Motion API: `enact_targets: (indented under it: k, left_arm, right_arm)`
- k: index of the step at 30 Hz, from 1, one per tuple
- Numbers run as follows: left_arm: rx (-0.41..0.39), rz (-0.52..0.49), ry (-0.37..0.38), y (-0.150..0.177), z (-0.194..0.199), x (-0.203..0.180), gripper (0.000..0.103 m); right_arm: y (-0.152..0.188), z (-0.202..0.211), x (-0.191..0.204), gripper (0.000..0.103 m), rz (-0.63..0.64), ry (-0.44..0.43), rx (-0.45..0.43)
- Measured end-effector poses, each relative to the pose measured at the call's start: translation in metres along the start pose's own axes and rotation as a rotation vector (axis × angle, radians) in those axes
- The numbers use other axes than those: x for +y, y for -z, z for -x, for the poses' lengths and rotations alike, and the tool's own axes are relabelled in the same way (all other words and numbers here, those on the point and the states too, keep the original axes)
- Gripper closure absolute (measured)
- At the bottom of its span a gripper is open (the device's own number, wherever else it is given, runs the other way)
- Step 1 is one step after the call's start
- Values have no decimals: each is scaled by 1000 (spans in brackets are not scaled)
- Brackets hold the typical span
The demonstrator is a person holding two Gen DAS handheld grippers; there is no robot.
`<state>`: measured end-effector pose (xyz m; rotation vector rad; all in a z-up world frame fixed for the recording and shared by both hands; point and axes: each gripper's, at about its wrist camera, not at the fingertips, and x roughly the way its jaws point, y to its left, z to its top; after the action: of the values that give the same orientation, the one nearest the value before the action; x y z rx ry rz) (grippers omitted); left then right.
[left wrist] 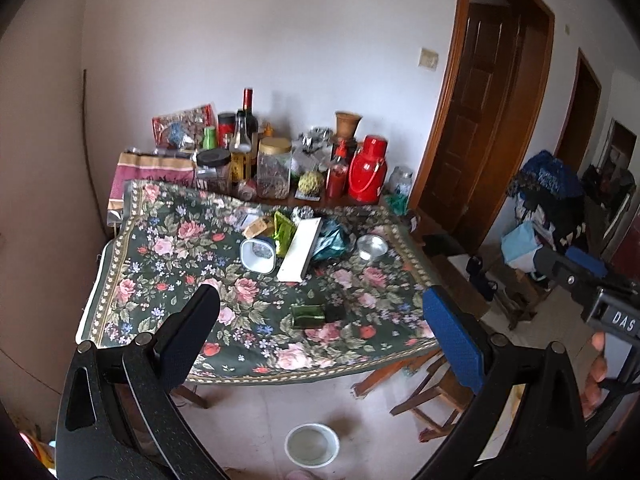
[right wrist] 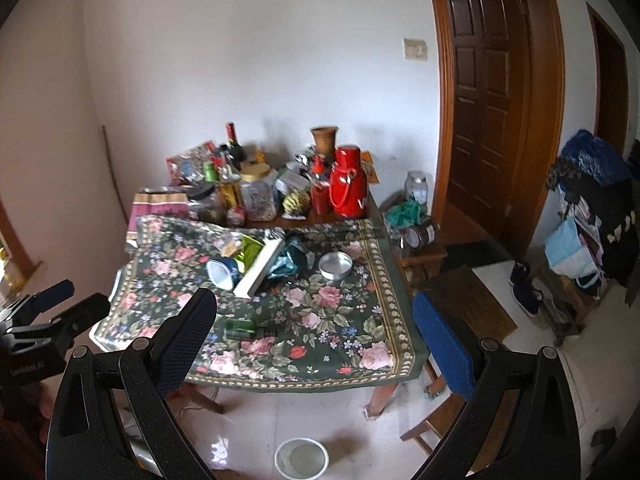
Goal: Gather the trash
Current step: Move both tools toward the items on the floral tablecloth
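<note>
Both grippers, left gripper (left wrist: 320,320) and right gripper (right wrist: 314,320), hang wide and empty. Between and beyond the jaws a green bottle (left wrist: 308,316) lies crosswise on the surface (left wrist: 160,264), slightly nearer the left.

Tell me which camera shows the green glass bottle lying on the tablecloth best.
The left wrist view. There the green bottle lies unobstructed between the open fingers, larger and sharper, its neck pointing right. In the right wrist view the same bottle appears smaller and blurrier, close beside that gripper's left finger.
</note>
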<state>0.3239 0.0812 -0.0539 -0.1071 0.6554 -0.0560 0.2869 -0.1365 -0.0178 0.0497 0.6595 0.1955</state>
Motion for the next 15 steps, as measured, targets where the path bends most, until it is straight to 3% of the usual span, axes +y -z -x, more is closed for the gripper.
enact_targets:
  k: [8, 15]
  left_arm:
    - [151, 67, -21, 0, -86, 18, 5]
    - [289, 179, -117, 11, -167, 21, 6]
  right_arm:
    - [-5, -72, -15, 5, -3, 47, 136]
    - [-14, -155, -41, 5, 32, -2, 271]
